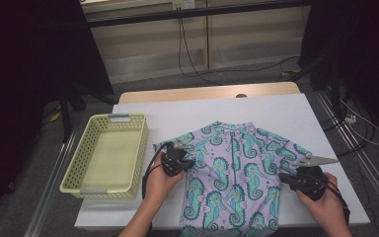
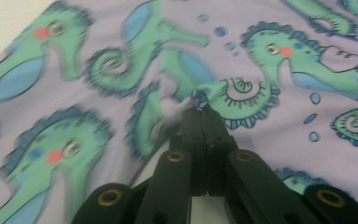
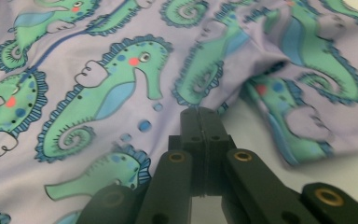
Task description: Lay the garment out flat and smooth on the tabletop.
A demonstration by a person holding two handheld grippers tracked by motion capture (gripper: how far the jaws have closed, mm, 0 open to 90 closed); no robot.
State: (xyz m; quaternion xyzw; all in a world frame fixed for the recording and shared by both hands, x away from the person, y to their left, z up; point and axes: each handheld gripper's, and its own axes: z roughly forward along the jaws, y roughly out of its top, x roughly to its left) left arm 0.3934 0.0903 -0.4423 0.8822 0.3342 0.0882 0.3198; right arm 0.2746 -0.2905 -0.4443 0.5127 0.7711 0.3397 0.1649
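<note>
Grippers first: we find the left gripper (image 1: 181, 157) clenched on a pinch of the seahorse-print swim shirt (image 1: 234, 177) at its left edge, below the sleeve; its own view shows cloth (image 2: 200, 95) puckered at the closed tips. Left of it, the yellow basket (image 1: 109, 153) stands empty. The shirt lies flat on the white table (image 1: 286, 111), hem hanging over the near edge. At the right side, the right gripper (image 1: 287, 178) has its jaws shut at the shirt's edge (image 3: 256, 79); we cannot confirm cloth is caught. We judge the risk to be an uneven lift: a thin or missed pinch slipping, one side dropping and bunching.
</note>
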